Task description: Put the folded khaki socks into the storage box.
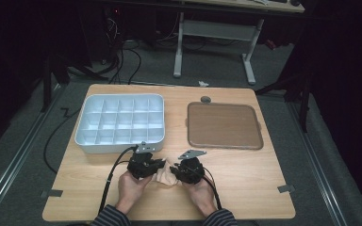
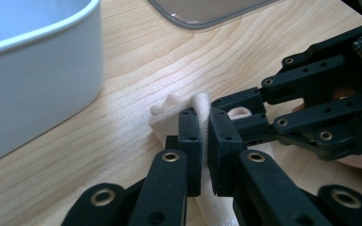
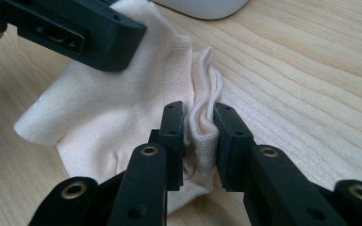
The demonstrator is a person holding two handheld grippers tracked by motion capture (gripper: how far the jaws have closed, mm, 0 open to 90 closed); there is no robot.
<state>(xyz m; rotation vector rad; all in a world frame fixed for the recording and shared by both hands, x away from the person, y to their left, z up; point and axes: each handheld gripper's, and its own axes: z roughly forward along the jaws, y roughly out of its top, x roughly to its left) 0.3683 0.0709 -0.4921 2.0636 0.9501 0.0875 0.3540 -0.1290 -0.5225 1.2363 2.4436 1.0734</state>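
Note:
A cream sock (image 1: 166, 177) lies crumpled on the wooden table near its front edge, between both hands. My left gripper (image 1: 162, 164) comes in from the left and is shut on a fold of the sock (image 2: 162, 123); in the left gripper view its jaws (image 2: 205, 117) pinch the fabric with almost no gap. My right gripper (image 1: 174, 168) comes in from the right. In the right gripper view its jaws (image 3: 199, 111) press on the bunched ribbed cuff of the sock (image 3: 103, 108). The two grippers face each other closely.
A white compartment box (image 1: 118, 147) stands just behind the left gripper, its wall (image 2: 37, 80) close by. A flat brown tray (image 1: 224, 125) lies at the back right, with a small grey object (image 1: 205, 99) behind it. Bare wood stretches to either side of the hands.

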